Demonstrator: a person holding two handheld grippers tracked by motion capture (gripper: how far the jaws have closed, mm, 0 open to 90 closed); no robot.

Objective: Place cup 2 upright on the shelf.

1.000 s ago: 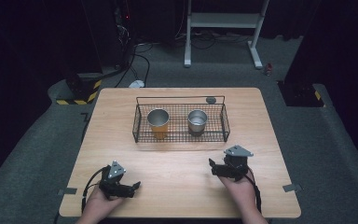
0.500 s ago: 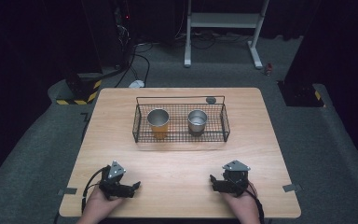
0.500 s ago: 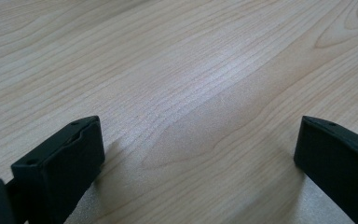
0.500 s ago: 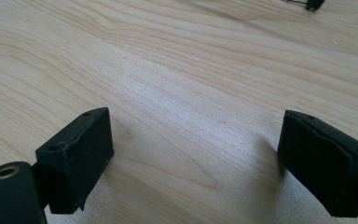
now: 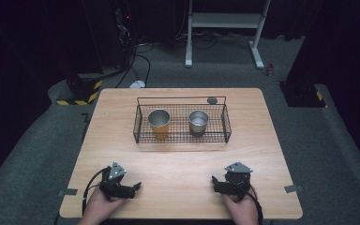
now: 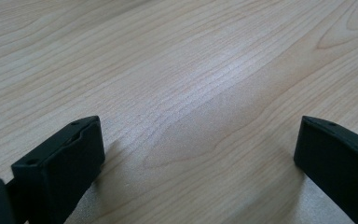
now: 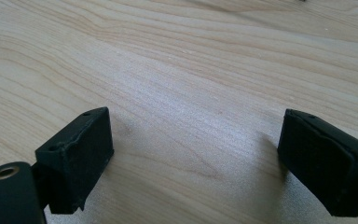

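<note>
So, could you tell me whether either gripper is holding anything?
Nothing is held: the left gripper and right gripper are open over bare table.

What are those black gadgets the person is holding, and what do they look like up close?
Each hand carries a black two-jaw gripper: the left gripper and right gripper. Both bear a grey three-cornered plate on top, blocky matt jaws with small screw holes, and a trailing black cable.

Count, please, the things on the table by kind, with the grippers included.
Cups: 2, an orange cup and a grey cup
Wire basket: 1
Small dark disc: 1
Grippers: 2, left gripper and right gripper, both open
Total: 6
</note>
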